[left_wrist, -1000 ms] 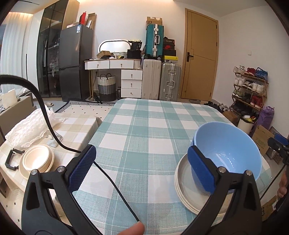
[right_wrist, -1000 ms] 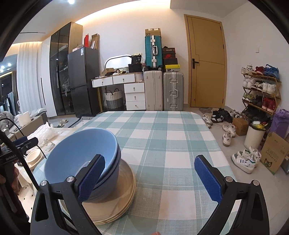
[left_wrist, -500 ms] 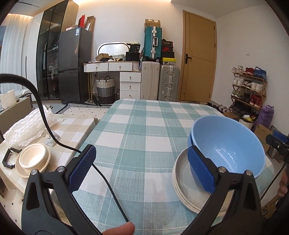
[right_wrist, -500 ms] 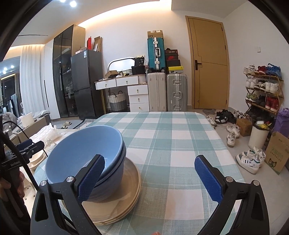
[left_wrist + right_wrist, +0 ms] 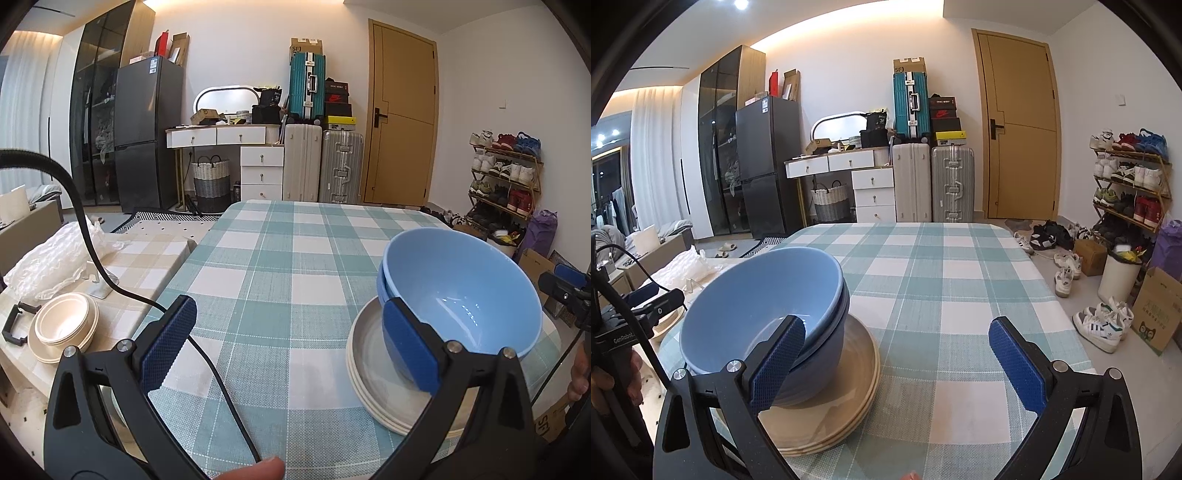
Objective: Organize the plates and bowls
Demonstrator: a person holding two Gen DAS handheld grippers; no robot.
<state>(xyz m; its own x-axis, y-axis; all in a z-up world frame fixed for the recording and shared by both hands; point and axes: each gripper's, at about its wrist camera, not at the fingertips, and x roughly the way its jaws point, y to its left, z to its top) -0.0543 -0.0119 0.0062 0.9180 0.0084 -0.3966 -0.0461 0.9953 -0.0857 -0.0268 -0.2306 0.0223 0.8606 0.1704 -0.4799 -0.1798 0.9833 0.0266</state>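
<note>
A: Where are the plates and bowls found?

B: Two nested blue bowls (image 5: 461,295) are seen resting, tilted, on a stack of beige plates (image 5: 373,373) at the near edge of the checked worktop (image 5: 280,266). In the right wrist view the same blue bowls (image 5: 764,310) are shown leaning on the beige plates (image 5: 849,398) at the left. A second set of cream bowls on plates (image 5: 62,325) is seen on a low side table (image 5: 155,258), well apart from the worktop.

A: How is the left hand-held gripper (image 5: 288,339) held?

B: Its jaws are spread wide and nothing is gripped. The right finger pad (image 5: 410,347) is seen in front of the bowls' outer wall; whether it touches cannot be told. A black cable (image 5: 218,376) is laid across the cloth between the fingers.

A: And the right hand-held gripper (image 5: 897,362)?

B: It is also opened wide and empty. Its left pad (image 5: 779,362) is seen over the bowl rim, the other over bare cloth.
</note>
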